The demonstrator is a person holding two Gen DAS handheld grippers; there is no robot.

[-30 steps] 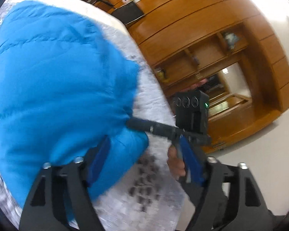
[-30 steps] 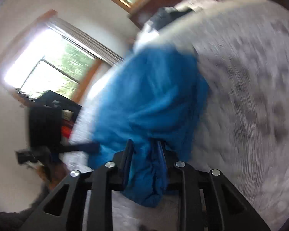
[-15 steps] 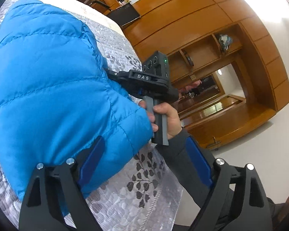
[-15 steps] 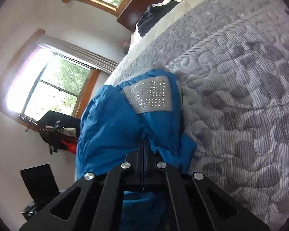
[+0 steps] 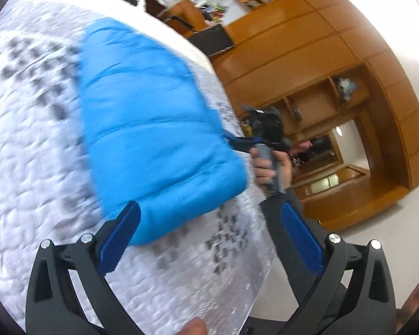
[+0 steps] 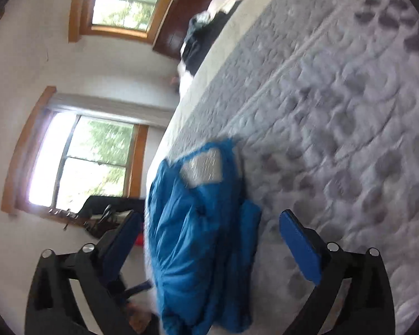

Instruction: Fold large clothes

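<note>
Left wrist view shows your left hand-held gripper (image 5: 209, 240) spread wide, its blue pads either side of the near end of the blue puffer jacket (image 5: 153, 128) without pinching it. The jacket lies as a compact, padded bundle on the quilted grey bed cover (image 5: 33, 167), close to the bed's edge, which keeps it within your reach from the floor side. Just past the jacket's right flank you can see your right hand (image 5: 271, 164) gripping the handle of the other tool, its fingers pointing at the fabric.

Right wrist view confirms your right hand-held gripper (image 6: 209, 240) is also released: the jaws stand far apart with the jacket (image 6: 198, 240) lying between and ahead of them, untouched as far as the blur lets you tell. A silvery lining patch (image 6: 202, 169) faces up at the far end, so part of the inside is turned outward. Dark clothing (image 6: 201, 44) sits well apart near the head of the bed.

With both tools free and the bundle resting on its own, you appear to be between grasps. Puffy fill tends to spring back, so judge whether the fold holds before you pick your next edge.
</note>
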